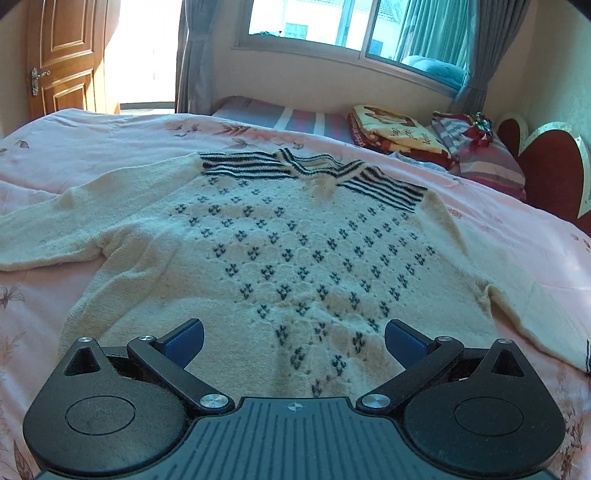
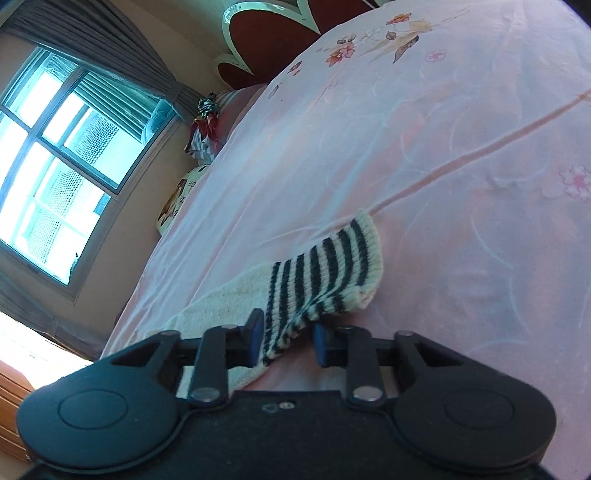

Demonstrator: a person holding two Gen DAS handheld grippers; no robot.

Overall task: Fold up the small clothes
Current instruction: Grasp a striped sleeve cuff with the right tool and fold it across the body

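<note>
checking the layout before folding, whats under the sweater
The sweater lies flat on the pink floral bedsheet, which shows all round it. Whatever lies beneath the knit itself is covered.

Daylit room, strong fisheye bend

Sun through the window [image 1: 332, 22] and open doorway [image 1: 136, 55] blows out to white glare; frame corners darken, edges curve, the bedspread [image 2: 443, 147] looks softly hazed.

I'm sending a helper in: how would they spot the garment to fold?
On the pink floral bedspread lies a cream knitted sweater, spread flat with sleeves out. Unlike the folded blankets stacked near the window, it carries small dark motifs and black-and-white striped shoulders and collar.
</note>
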